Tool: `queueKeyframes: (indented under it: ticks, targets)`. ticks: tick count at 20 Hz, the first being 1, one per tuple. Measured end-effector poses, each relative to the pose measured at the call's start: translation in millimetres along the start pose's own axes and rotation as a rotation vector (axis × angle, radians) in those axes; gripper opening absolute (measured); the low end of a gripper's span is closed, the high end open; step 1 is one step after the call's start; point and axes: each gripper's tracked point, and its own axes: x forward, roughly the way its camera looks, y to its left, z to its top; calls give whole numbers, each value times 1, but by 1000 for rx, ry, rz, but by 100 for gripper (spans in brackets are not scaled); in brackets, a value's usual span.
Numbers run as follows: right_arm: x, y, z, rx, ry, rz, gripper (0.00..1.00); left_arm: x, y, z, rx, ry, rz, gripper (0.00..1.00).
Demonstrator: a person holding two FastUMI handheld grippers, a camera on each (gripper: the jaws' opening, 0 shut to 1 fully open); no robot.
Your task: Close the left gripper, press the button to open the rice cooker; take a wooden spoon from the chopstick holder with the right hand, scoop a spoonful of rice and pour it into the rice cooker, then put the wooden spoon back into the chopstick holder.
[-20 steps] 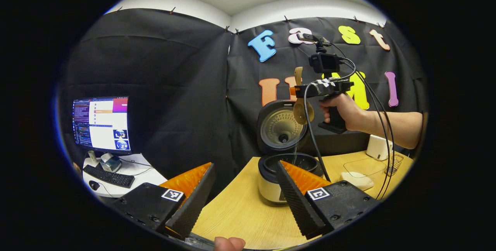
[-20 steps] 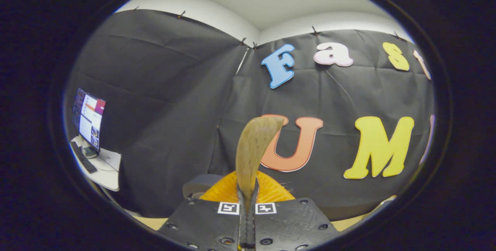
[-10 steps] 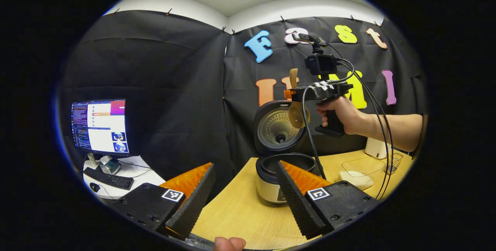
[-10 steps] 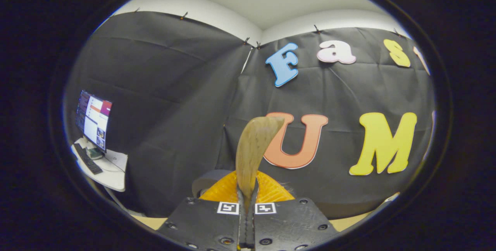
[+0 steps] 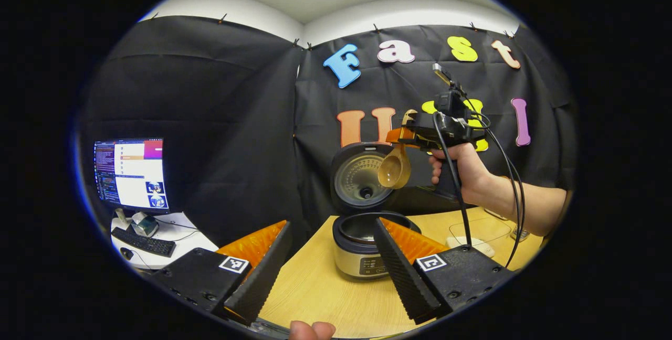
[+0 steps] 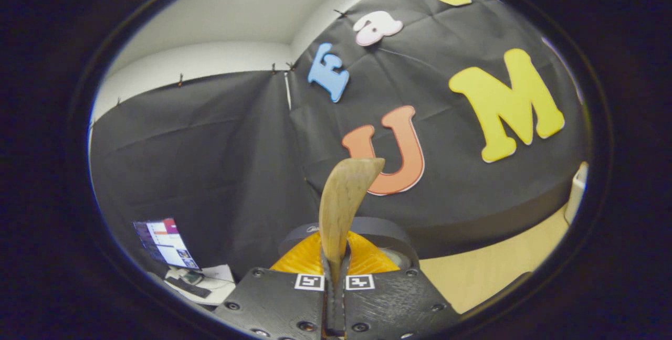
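In the left gripper view we see our right gripper (image 5: 407, 135) holding the wooden spoon (image 5: 395, 169) above the open rice cooker (image 5: 362, 245); our left gripper (image 5: 328, 266) fingers gape empty. The right gripper view shows fingers clamped on its handle.

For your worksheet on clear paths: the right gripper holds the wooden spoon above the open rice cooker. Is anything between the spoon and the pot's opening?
Nothing visible. In the left gripper view the wooden spoon, clamped in the right gripper, hangs bowl-down over the rice cooker, whose lid stands raised behind it.
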Motion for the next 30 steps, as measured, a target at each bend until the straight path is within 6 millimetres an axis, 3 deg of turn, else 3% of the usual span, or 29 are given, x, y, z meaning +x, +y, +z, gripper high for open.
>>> queueKeyframes:
  ticks: [3,5,6,10,15,17,18,21,24,30]
  targets:
    - [-24,-44,22,90,-20,-35,0,-1,-19,9,11,-11,-14,100]
    - [-49,-84,37,132,-40,-69,0,0,-33,12,9,-17,-35,99]
    - [-71,-115,41,153,-48,-88,0,1,-41,15,6,-22,-46,99]
    - [-132,-206,79,246,-110,-172,0,8,-72,22,-2,-40,-84,99]
    - [-205,-295,102,290,-168,-268,0,20,-111,23,-7,-44,-126,99]
    - [-229,-323,107,225,-183,-316,0,26,-127,21,-22,-42,-140,99]
    - [-234,-338,97,200,-186,-330,0,28,-137,20,-36,-41,-151,99]
    - [-272,-366,98,187,-182,-353,0,36,-165,16,-56,-31,-177,100]
    - [-313,-408,92,178,-172,-416,0,38,-185,11,-50,-28,-203,100]
    - [-360,-467,72,163,-154,-506,0,47,-197,7,-41,-25,-186,100]
